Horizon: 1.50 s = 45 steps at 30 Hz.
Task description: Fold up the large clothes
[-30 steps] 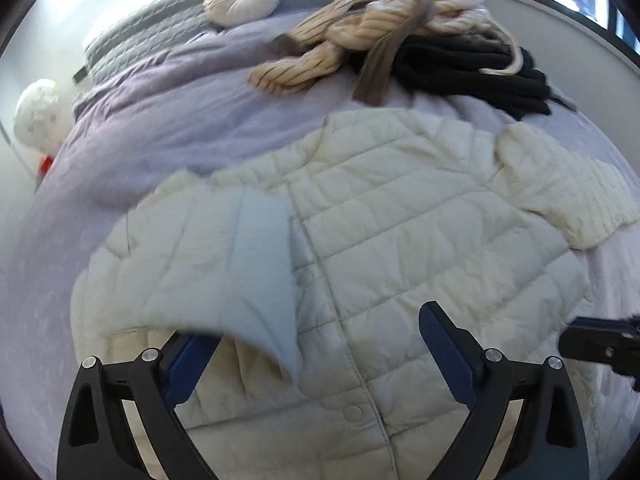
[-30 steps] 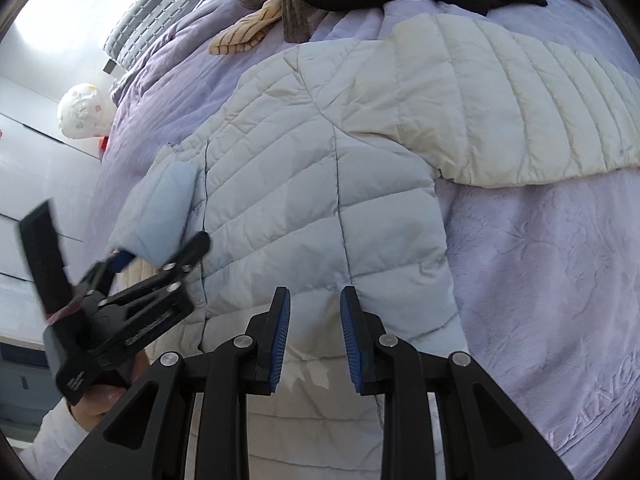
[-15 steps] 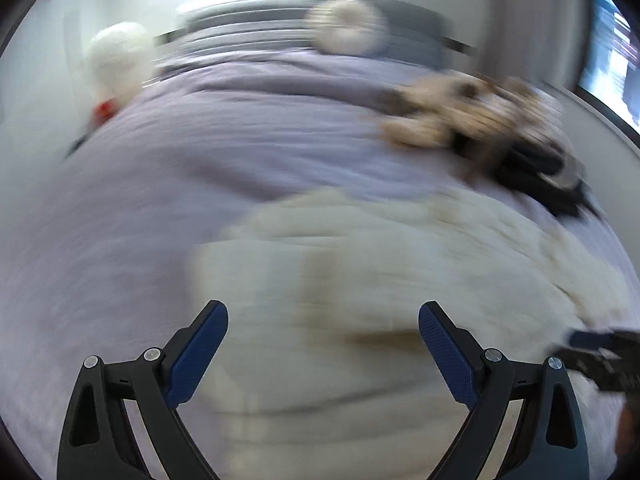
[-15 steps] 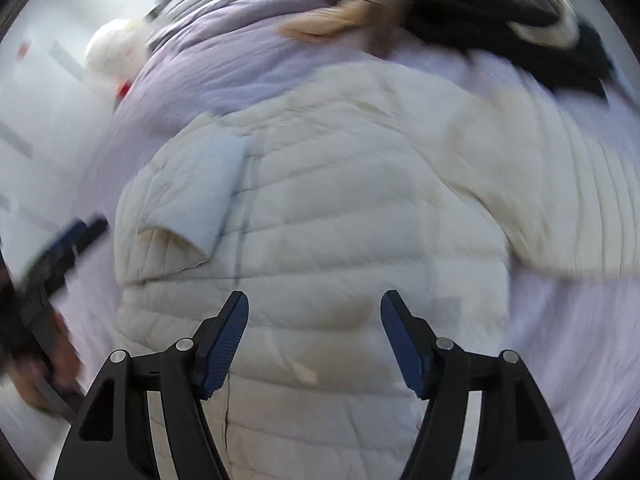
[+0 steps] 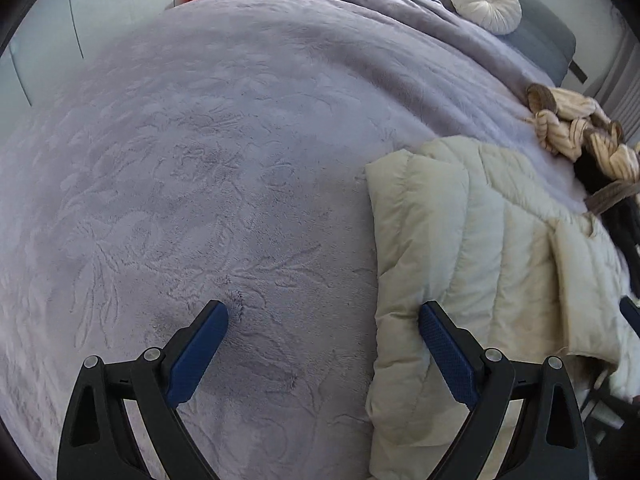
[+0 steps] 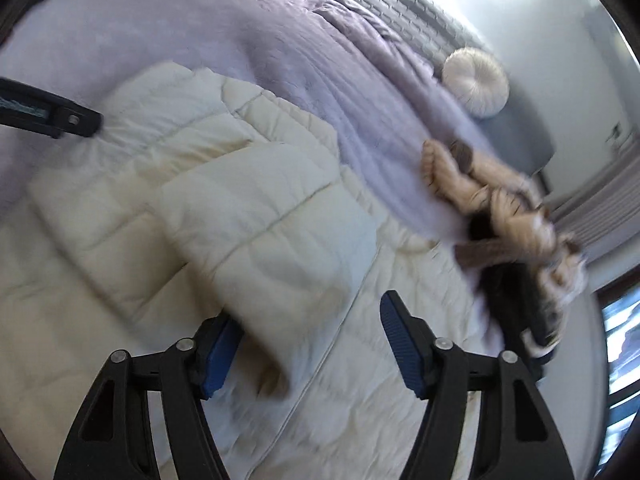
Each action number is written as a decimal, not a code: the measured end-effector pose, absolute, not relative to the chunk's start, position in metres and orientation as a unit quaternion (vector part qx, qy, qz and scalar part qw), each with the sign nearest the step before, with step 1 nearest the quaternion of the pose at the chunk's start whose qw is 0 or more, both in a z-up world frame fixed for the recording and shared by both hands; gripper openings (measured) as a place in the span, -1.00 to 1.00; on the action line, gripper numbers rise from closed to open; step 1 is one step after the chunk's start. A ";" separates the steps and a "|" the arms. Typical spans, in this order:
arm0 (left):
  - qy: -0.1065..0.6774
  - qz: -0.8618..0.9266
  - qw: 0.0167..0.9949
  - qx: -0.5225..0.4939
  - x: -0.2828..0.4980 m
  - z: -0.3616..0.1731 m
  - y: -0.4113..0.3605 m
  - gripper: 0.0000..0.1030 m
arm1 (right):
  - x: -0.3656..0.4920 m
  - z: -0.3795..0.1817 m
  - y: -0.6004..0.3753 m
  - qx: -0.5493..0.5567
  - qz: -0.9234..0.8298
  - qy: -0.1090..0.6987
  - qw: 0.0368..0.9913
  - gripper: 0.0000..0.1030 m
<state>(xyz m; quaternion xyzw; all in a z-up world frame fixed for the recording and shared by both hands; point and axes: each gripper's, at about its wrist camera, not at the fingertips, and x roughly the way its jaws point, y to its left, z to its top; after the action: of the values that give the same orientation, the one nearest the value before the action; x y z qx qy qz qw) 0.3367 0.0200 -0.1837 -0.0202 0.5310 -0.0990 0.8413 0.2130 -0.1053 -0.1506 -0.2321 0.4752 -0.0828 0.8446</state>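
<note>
A cream quilted jacket (image 5: 480,240) lies spread on the lilac bedspread (image 5: 200,160). My left gripper (image 5: 322,312) hangs open over the jacket's left edge, its right finger above the cloth and its left finger above bare bedspread. In the right wrist view a folded-in panel of the jacket (image 6: 256,208) lies across its body. My right gripper (image 6: 308,312) points down at it and its jaws are closing. The panel's near end lies between them, against the left finger (image 6: 218,350), while the right finger stands clear of the cloth. The left gripper's black arm (image 6: 48,116) shows at the far left.
A pile of striped beige and black clothes (image 6: 500,208) lies beyond the jacket toward the headboard. A round white cushion (image 5: 486,2) rests on grey quilted pillows (image 6: 412,12). Open bedspread stretches to the left of the jacket. A window (image 6: 620,340) is at the right.
Both hands swung and rolled fast. The left gripper moved off the jacket's front to its left edge. The right gripper's jaws spread from nearly shut.
</note>
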 end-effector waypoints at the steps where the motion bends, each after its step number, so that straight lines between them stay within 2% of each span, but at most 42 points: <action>1: 0.530 -0.098 0.842 -0.014 0.336 -0.184 0.019 0.88 | 0.214 -0.150 -0.108 -0.227 -0.091 0.472 0.847 -0.89; 3: 0.527 -0.097 0.845 0.002 0.338 -0.183 0.011 0.88 | 0.212 -0.141 -0.130 -0.161 -0.112 0.471 0.860 -0.92; 5: 0.522 -0.101 0.847 0.018 0.337 -0.182 0.004 0.88 | 0.201 -0.131 -0.168 -0.042 -0.132 0.471 0.871 -0.92; 9: 0.517 -0.103 0.849 0.047 0.338 -0.181 -0.006 0.88 | 0.162 -0.157 -0.266 0.336 -0.116 0.470 0.808 -0.91; 11: 0.512 -0.098 0.852 0.054 0.335 -0.173 -0.005 0.88 | 0.145 -0.184 -0.291 0.466 -0.091 0.460 0.750 -0.73; 12: 0.504 -0.104 0.856 0.051 0.334 -0.166 -0.005 0.88 | 0.137 -0.191 -0.298 0.497 -0.093 0.461 0.729 -0.57; 13: 0.493 -0.115 0.861 0.045 0.331 -0.157 -0.004 0.87 | 0.130 -0.191 -0.301 0.504 -0.096 0.461 0.724 -0.22; 14: 0.485 -0.126 0.865 0.043 0.328 -0.149 -0.002 0.73 | 0.122 -0.185 -0.302 0.500 -0.094 0.455 0.730 -0.13; 15: 0.479 -0.135 0.866 0.047 0.325 -0.142 -0.003 0.51 | 0.116 -0.179 -0.302 0.489 -0.098 0.453 0.739 -0.10; 16: 0.479 -0.144 0.865 0.054 0.323 -0.138 -0.006 0.43 | 0.109 -0.171 -0.301 0.472 -0.106 0.451 0.750 -0.10; 18: 0.484 -0.160 0.858 0.060 0.322 -0.137 -0.012 0.04 | 0.096 -0.155 -0.303 0.441 -0.128 0.443 0.770 -0.11; 20: 0.495 -0.176 0.849 0.058 0.323 -0.141 -0.022 -0.07 | 0.087 -0.145 -0.307 0.421 -0.148 0.434 0.783 -0.32; 21: 0.497 -0.179 0.847 0.059 0.324 -0.144 -0.028 -0.07 | 0.085 -0.140 -0.310 0.413 -0.156 0.430 0.788 -0.42; 24: 0.497 -0.168 0.848 0.071 0.320 -0.152 -0.042 -0.06 | 0.086 -0.142 -0.326 0.421 -0.147 0.444 0.777 -0.42; 26: 0.496 -0.154 0.852 0.061 0.321 -0.154 -0.039 -0.06 | 0.077 -0.153 -0.336 0.454 -0.138 0.448 0.758 -0.38; 27: 0.502 -0.150 0.851 0.037 0.327 -0.154 -0.032 -0.05 | 0.074 -0.159 -0.339 0.469 -0.138 0.450 0.747 -0.27; 28: 0.508 -0.149 0.848 0.019 0.330 -0.156 -0.027 0.02 | 0.068 -0.165 -0.341 0.485 -0.137 0.447 0.739 -0.19; 29: 0.514 -0.146 0.845 0.001 0.335 -0.157 -0.021 0.32 | 0.064 -0.171 -0.342 0.502 -0.133 0.440 0.732 -0.18; 30: 0.517 -0.140 0.845 -0.015 0.341 -0.158 -0.015 0.47 | 0.063 -0.177 -0.344 0.522 -0.125 0.433 0.724 -0.18; 33: 0.522 -0.127 0.843 -0.018 0.357 -0.164 -0.011 0.47 | 0.070 -0.191 -0.343 0.554 -0.109 0.420 0.711 -0.18; 34: 0.523 -0.125 0.843 -0.013 0.358 -0.166 -0.012 0.47 | 0.074 -0.194 -0.343 0.556 -0.107 0.417 0.711 -0.22; 35: 0.522 -0.118 0.845 -0.002 0.360 -0.170 -0.015 0.47 | 0.079 -0.194 -0.342 0.554 -0.108 0.414 0.715 -0.39; 36: 0.521 -0.110 0.846 0.013 0.361 -0.174 -0.018 0.47 | 0.082 -0.193 -0.341 0.546 -0.111 0.415 0.719 -0.93; 39: 0.524 -0.103 0.845 0.034 0.359 -0.189 -0.026 0.47 | 0.090 -0.193 -0.340 0.495 -0.146 0.433 0.739 -0.95; 45: 0.518 -0.096 0.849 0.048 0.355 -0.189 -0.031 0.47 | 0.088 -0.207 -0.341 0.508 -0.145 0.441 0.725 -0.95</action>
<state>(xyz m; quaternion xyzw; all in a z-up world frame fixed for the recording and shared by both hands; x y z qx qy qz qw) 0.3554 -0.0307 -0.1892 0.0478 0.5181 -0.0959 0.8486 0.0876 -0.3407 -0.2068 0.5081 0.4412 -0.1452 0.7253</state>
